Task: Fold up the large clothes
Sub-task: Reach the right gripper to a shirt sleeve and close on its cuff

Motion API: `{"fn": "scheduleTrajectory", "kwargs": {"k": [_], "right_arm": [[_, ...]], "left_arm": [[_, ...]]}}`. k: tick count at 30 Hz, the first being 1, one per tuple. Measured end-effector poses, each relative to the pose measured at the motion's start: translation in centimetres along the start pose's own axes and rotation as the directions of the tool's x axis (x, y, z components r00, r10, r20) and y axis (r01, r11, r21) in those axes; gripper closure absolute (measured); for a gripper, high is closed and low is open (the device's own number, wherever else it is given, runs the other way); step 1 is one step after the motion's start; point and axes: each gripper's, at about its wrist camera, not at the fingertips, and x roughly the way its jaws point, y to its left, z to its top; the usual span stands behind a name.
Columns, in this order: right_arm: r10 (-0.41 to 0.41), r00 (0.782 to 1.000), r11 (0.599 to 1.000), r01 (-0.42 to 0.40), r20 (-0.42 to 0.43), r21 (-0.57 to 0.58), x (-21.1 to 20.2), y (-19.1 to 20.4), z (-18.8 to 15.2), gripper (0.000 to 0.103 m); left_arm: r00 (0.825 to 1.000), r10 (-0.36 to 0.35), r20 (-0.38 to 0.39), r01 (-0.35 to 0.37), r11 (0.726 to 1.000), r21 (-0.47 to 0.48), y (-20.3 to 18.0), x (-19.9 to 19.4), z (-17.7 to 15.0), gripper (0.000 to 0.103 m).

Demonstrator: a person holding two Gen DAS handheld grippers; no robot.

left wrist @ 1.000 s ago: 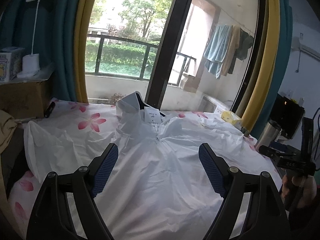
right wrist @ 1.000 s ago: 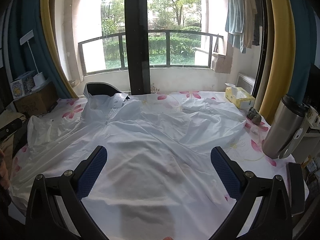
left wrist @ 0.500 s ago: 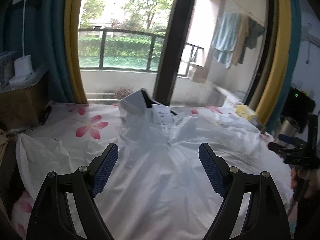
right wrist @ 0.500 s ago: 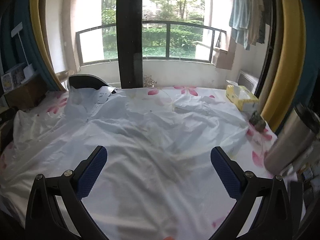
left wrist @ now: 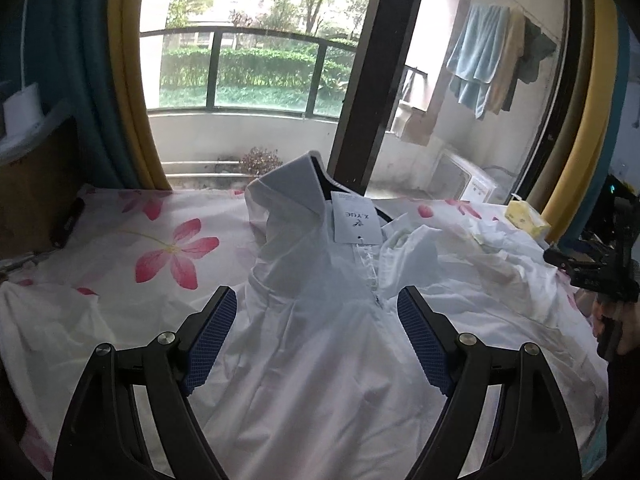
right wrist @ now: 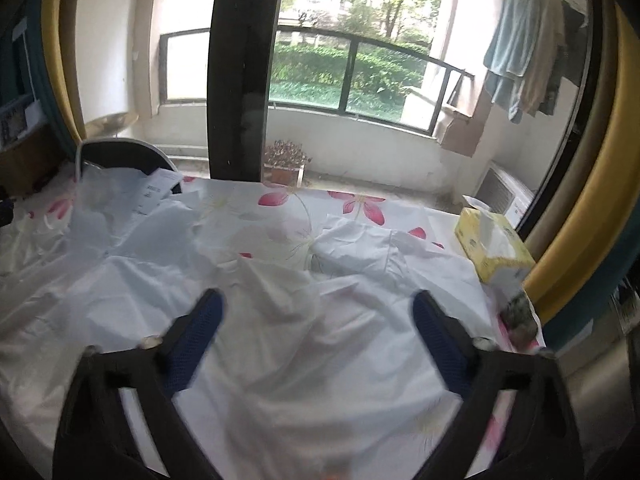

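**Shirt laid flat, both tools open over it, no grab yet**

While nothing is gripped so far, the layout reads as prep for a first fold: white shirt (left wrist: pixel 320 344) spread front-up across the flower-print bed (left wrist: pixel 168 248), collar toward the window, so sleeves & hem can be reached from the near edge.

Left wrist view, left to right: left tool (left wrist: pixel 316 336) at lower centre, pads apart, empty, cloth below w/o contact that I can see; it lines up on the chest just under the collar (left wrist: pixel 288 188), prob. aiming for the shoulder/placket area. Paper tag (left wrist: pixel 356 220) lies at the neck, upper centre. Right tool shows at far right edge of that frame, held by a hand.

Right wrist view: right tool (right wrist: pixel 316 328) lower centre, jaws have just been narrowing but are wide apart, nothing between them; a raised wrinkle of the shirt sits ahead. Folded-in sleeve (right wrist: pixel 360 248) mid-right, tissue box (right wrist: pixel 496 252) right, clear of the cloth.

Shirt: thin, crumpled, slightly sheer, unfolded.
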Motion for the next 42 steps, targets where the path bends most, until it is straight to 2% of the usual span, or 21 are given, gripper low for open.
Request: {"fn": "scheduleTrajectory", "kwargs": {"k": [7, 19, 24, 25, 26, 27, 28, 29, 30, 36, 42], "right_arm": [[0.018, 0.997, 0.999, -0.022, -0.069, -0.044, 5.9, -1.0, 0.9, 0.038], [0.018, 0.987, 0.988, -0.043, -0.162, -0.15, 13.5, -1.2, 2.0, 0.039], [0.053, 0.986, 0.993, -0.068, -0.158, -0.093, 13.9, -2.7, 2.5, 0.039], [0.067, 0.985, 0.993, -0.081, -0.16, -0.084, 14.1, -2.9, 2.6, 0.042], [0.091, 0.983, 0.992, -0.104, -0.162, -0.075, 14.1, -3.0, 2.7, 0.055], [0.1, 0.982, 0.991, -0.113, -0.16, -0.074, 14.1, -3.0, 2.7, 0.062], [0.105, 0.982, 0.99, -0.118, -0.159, -0.076, 14.1, -3.1, 2.7, 0.073], [0.105, 0.982, 0.99, -0.119, -0.156, -0.079, 14.0, -3.1, 2.7, 0.089], [0.091, 0.984, 0.991, -0.104, -0.152, -0.083, 13.9, -3.2, 2.7, 0.095], [0.077, 0.994, 0.995, -0.082, -0.081, -0.062, 11.8, -3.7, 3.9, 0.096], [0.053, 0.999, 0.996, -0.053, -0.007, -0.071, 6.7, -2.9, 5.4, 0.096]], "left_arm": [[0.997, 0.077, -0.001, -0.077, 0.996, -0.035, 1.4, 3.7, 0.9, 0.018], [0.991, 0.123, -0.045, -0.126, 0.99, -0.057, 3.3, 7.8, 0.5, 0.018], [0.985, 0.164, -0.051, -0.167, 0.984, -0.057, 3.3, 8.0, 0.4, 0.018], [0.985, 0.166, -0.047, -0.168, 0.984, -0.053, 3.2, 7.9, 0.5, 0.018], [0.985, 0.167, -0.046, -0.169, 0.984, -0.05, 3.1, 7.9, 0.6, 0.018], [0.985, 0.164, -0.045, -0.166, 0.985, -0.047, 3.0, 7.8, 0.6, 0.018], [0.987, 0.156, -0.04, -0.157, 0.987, -0.04, 2.8, 7.7, 0.7, 0.018], [0.988, 0.152, -0.036, -0.153, 0.988, -0.036, 2.7, 7.6, 0.8, 0.018], [0.989, 0.145, -0.03, -0.146, 0.989, -0.032, 2.5, 7.4, 0.9, 0.018], [0.989, 0.145, 0.003, -0.145, 0.989, -0.019, 2.0, 5.5, 1.5, 0.018], [0.993, 0.115, 0.027, -0.113, 0.993, -0.044, 2.3, 2.5, 1.6, 0.018]]}}
